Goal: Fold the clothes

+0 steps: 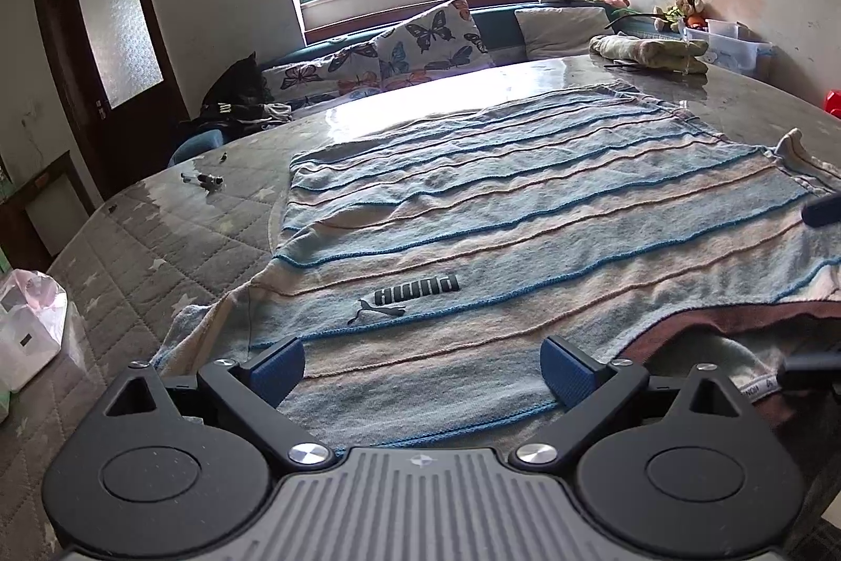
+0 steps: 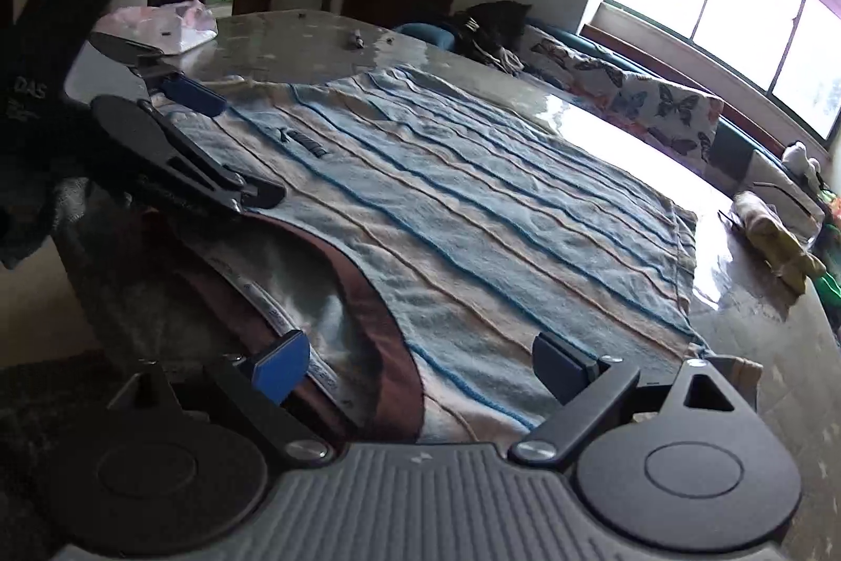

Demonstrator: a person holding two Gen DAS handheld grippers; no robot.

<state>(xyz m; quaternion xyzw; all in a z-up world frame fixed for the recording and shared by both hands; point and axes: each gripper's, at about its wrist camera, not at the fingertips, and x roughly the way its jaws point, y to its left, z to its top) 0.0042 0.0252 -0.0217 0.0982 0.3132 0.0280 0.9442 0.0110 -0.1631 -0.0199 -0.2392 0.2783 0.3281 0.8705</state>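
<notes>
A blue, white and tan striped shirt (image 1: 525, 214) with a black logo (image 1: 415, 290) lies spread flat on the table; it also shows in the right wrist view (image 2: 473, 203). Its brown collar (image 2: 378, 298) faces the near edge. My left gripper (image 1: 420, 369) is open and empty, low over the shirt's shoulder left of the collar. My right gripper (image 2: 420, 371) is open and empty over the collar and right shoulder. The left gripper (image 2: 210, 145) also shows in the right wrist view, at the far left on the shirt.
The glossy table (image 1: 368, 109) carries a folded greenish cloth (image 1: 652, 53) at the far right, a small dark object (image 1: 202, 180) at the far left and a plastic bag (image 2: 157, 24). A sofa with butterfly cushions (image 1: 420, 40) stands beyond, under the window.
</notes>
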